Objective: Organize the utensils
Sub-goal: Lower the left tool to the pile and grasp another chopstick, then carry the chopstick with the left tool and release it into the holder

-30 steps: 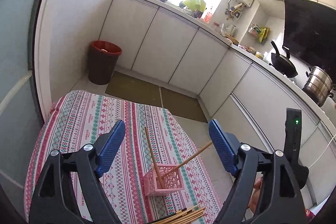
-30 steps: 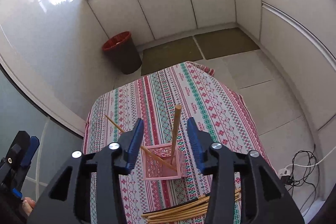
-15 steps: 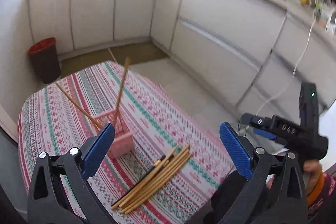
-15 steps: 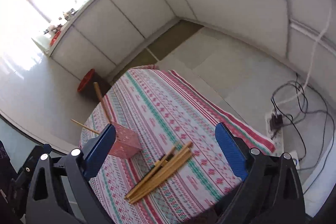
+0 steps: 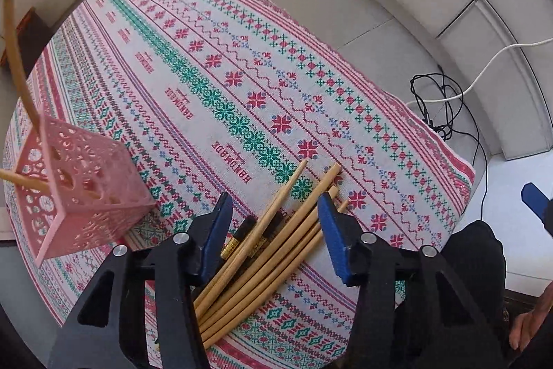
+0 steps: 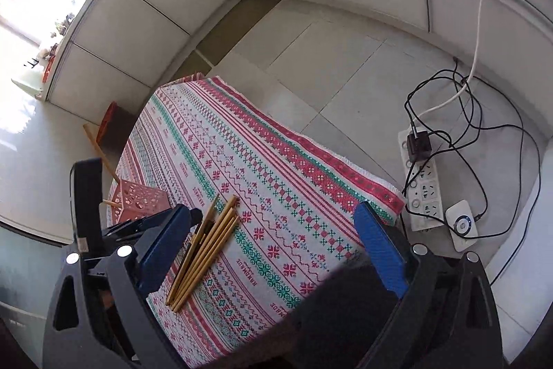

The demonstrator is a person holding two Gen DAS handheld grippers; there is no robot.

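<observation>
A bundle of several wooden chopsticks [image 5: 276, 251] lies on the patterned tablecloth [image 5: 242, 75], with a dark gold-banded pair among them. My left gripper [image 5: 274, 206] points straight down over the bundle. Its jaws are closing with the sticks between the blue pads [image 5: 216, 230], and the pads stand clear of them. A pink lattice basket [image 5: 79, 185] at the left holds two chopsticks. My right gripper [image 6: 269, 213] hangs wide open and empty above the cloth, to the right of the chopsticks [image 6: 204, 244] and the basket [image 6: 138, 199].
The table's right edge [image 6: 311, 147] drops to a tiled floor with a power strip [image 6: 423, 185] and tangled cables. White cabinets line the walls and a red bin [image 6: 110, 123] stands beyond the table. A hand [image 5: 528, 327] and dark clothing [image 5: 477, 258] sit at lower right.
Both grippers swung down from facing the kitchen to the table. The left one dropped over the chopstick bundle and its jaws narrowed. The right one's jaws widened.
</observation>
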